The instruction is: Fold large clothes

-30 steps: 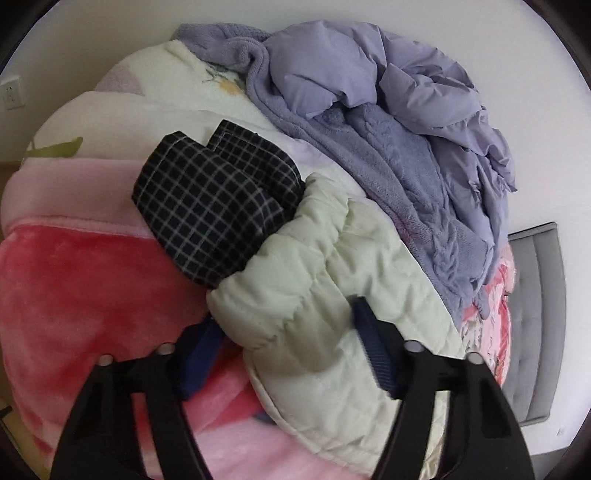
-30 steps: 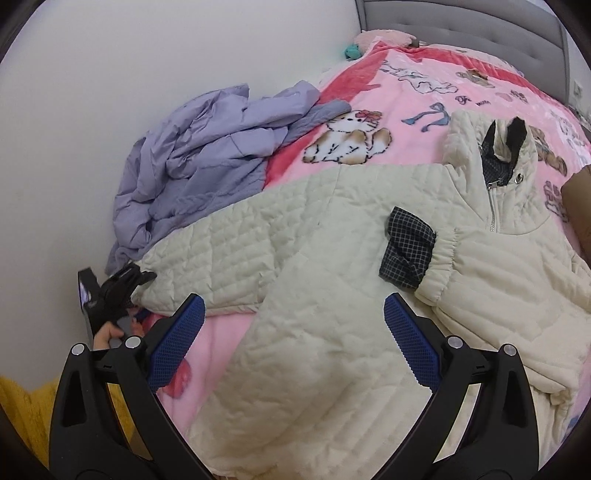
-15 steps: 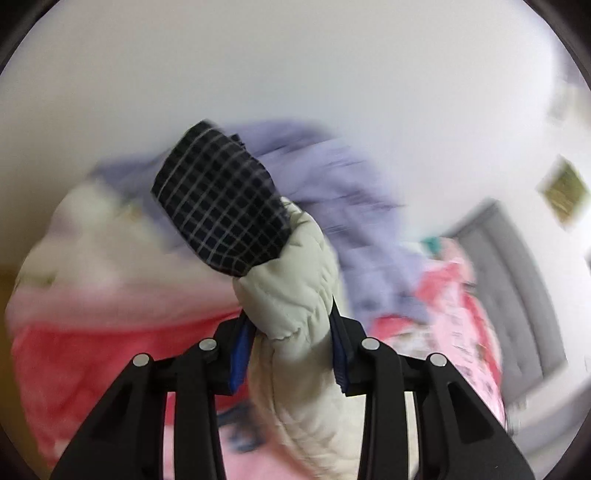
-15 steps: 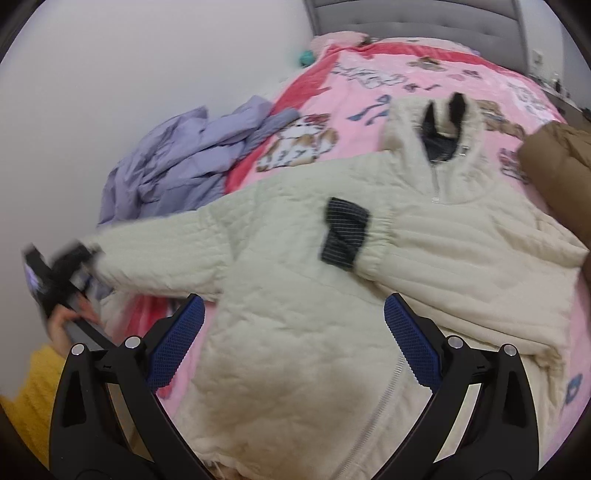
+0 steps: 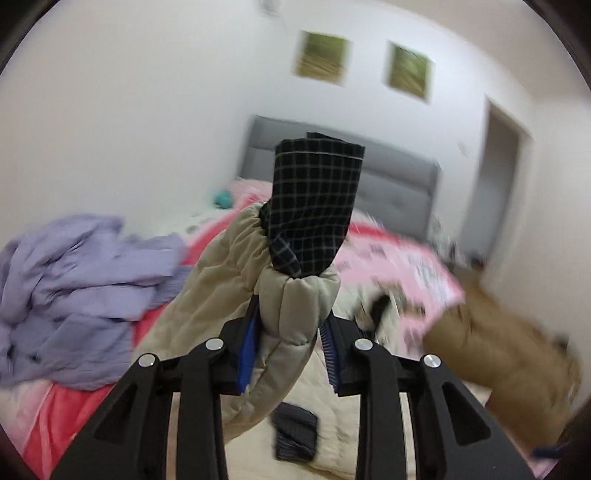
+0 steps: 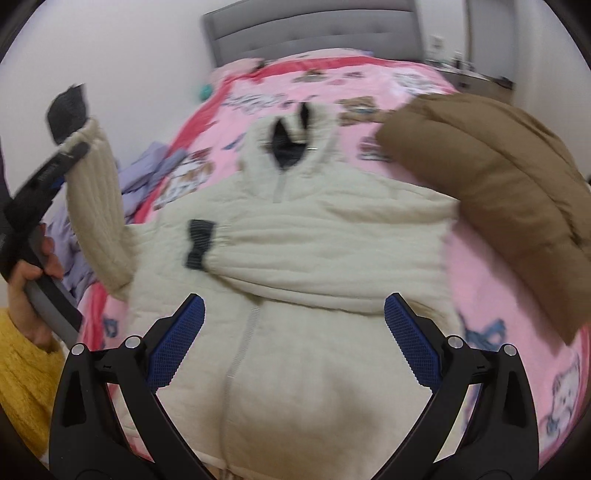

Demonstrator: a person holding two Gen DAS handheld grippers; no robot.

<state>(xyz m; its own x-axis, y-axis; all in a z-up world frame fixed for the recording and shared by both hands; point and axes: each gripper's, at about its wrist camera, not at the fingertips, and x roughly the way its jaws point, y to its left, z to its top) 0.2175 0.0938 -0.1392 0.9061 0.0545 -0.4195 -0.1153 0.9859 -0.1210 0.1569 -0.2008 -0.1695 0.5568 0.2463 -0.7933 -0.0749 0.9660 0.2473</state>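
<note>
A cream quilted jacket (image 6: pixel 332 229) lies front-up on the pink bed, its zipper running toward me. One sleeve is folded across the chest, ending in a dark checked cuff (image 6: pixel 197 243). My left gripper (image 5: pixel 290 328) is closing on the other sleeve (image 5: pixel 291 306) just below its checked cuff (image 5: pixel 314 206), and its pads press on the padding. That sleeve (image 6: pixel 96 192) stands lifted off the bed at the left in the right wrist view. My right gripper (image 6: pixel 293 325) hangs open above the jacket's lower front with nothing between its fingers.
A brown puffer jacket (image 6: pixel 498 192) lies on the bed to the right of the cream one. Lilac clothes (image 5: pixel 74 295) are heaped by the wall on the left. The pink bedspread (image 6: pixel 498 295) runs back to a grey headboard (image 6: pixel 314 33). A person's hand (image 6: pixel 26 273) holds the left gripper.
The left gripper closed on the sleeve, lifted it off the bed and swung round to face the headboard. The right gripper moved right, over the jacket's lower front, still open.
</note>
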